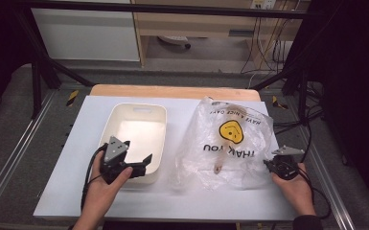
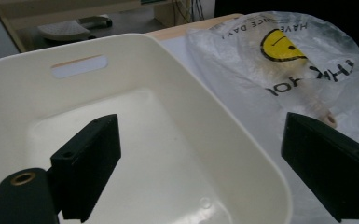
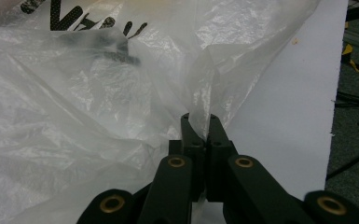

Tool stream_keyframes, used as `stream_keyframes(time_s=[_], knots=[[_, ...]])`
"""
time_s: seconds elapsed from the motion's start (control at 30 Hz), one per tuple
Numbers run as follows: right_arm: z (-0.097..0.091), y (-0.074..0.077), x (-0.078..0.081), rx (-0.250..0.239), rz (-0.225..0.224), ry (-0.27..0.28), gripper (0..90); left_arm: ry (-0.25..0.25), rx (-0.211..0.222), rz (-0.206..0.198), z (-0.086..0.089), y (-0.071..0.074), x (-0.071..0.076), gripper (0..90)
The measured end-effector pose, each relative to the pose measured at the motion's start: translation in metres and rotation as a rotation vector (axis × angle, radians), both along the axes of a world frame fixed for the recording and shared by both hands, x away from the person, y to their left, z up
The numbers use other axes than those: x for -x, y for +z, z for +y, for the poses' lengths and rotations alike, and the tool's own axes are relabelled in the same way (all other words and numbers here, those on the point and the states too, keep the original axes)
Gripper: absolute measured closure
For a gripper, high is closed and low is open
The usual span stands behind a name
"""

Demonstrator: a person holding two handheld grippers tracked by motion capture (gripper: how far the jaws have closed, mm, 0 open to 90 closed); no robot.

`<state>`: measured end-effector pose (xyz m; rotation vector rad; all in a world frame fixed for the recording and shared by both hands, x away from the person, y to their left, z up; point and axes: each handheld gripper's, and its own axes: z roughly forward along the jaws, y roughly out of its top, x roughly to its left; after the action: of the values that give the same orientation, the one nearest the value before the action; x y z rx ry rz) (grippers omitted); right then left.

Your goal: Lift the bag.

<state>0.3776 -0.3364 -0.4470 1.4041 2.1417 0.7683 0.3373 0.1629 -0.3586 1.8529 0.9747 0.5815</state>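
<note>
While the right gripper (image 3: 199,122) has its fingers (image 3: 218,135) pinched together on a fold at the near right edge of the thin, crinkled translucent plastic bag printed with a yellow smiley face (image 1: 223,143), the left gripper (image 2: 205,163) holds its fingers (image 2: 89,163) wide apart with nothing between them, poised over the near rim of the cream rectangular plastic tub (image 1: 136,132). That bag lies on the white worktop (image 1: 72,163) just right of the tub, apart from it, with a pale wooden-looking utensil (image 1: 218,166) showing through it. I judge the film light, limp and slippery, likely to slide or tear under a hard pull, so gathered edges or handles make the safest hold. From the left fingers, the bag lies ahead and right, beyond the tub's wall.
</note>
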Motion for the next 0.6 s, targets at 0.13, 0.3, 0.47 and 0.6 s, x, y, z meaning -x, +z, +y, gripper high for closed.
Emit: stream_keyframes(time_s=[0.13, 0.3, 0.47, 0.6], knots=[[0.0, 0.0, 0.001, -0.009, 0.001, -0.003, 90.0, -0.043, -0.011, 0.001, -0.026, -0.001, -0.001, 11.8], [0.0, -0.001, 0.001, -0.013, 0.001, -0.005, 90.0, -0.095, -0.043, 0.005, -0.059, -0.004, -0.007, 12.0], [-0.001, -0.001, 0.001, -0.016, -0.003, -0.001, 90.0, -0.116, -0.072, 0.022, -0.092, -0.013, -0.019, 12.0], [-0.003, -0.001, 0.001, -0.026, -0.003, 0.001, 90.0, -0.11, -0.074, 0.036, -0.108, -0.02, -0.027, 12.4]])
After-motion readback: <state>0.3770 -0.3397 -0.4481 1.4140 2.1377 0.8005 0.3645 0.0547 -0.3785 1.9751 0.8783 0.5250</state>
